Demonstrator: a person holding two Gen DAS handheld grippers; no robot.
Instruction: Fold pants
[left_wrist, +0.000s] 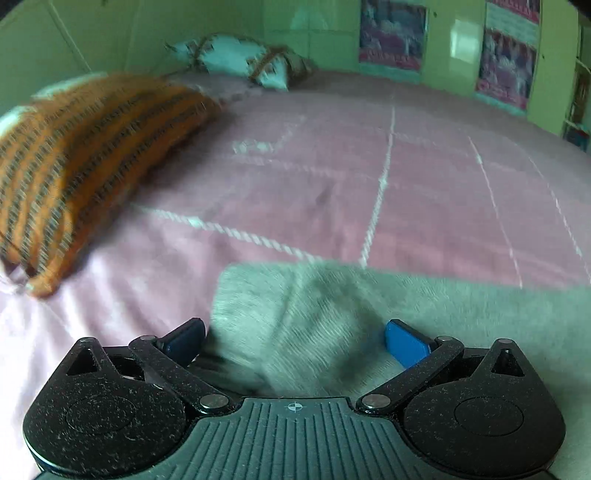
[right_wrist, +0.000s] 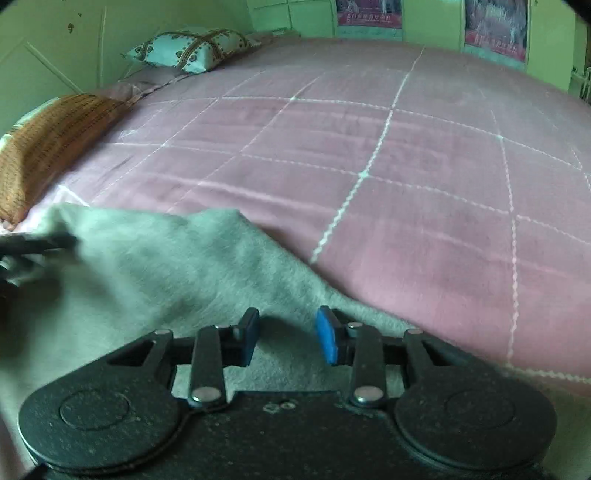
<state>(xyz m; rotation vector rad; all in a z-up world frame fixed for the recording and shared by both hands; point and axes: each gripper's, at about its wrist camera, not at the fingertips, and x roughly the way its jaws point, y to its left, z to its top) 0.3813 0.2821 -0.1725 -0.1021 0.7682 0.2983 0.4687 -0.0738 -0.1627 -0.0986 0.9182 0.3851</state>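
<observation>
The grey pants (left_wrist: 332, 310) lie on the pink quilted bed (left_wrist: 332, 184), near its front edge. My left gripper (left_wrist: 295, 343) is open wide, its blue pads on either side of a raised fold of the grey cloth, not clamped on it. In the right wrist view the pants (right_wrist: 166, 266) spread to the left and under my right gripper (right_wrist: 288, 336), which is open with a gap between its pads, low over the cloth. The left gripper shows as a dark shape at the left edge (right_wrist: 33, 247).
An orange striped pillow (left_wrist: 81, 162) lies on the left of the bed, also in the right wrist view (right_wrist: 48, 147). A white patterned pillow (left_wrist: 236, 59) sits at the far end by the green wall. Green cupboards with posters (left_wrist: 391, 37) stand behind the bed.
</observation>
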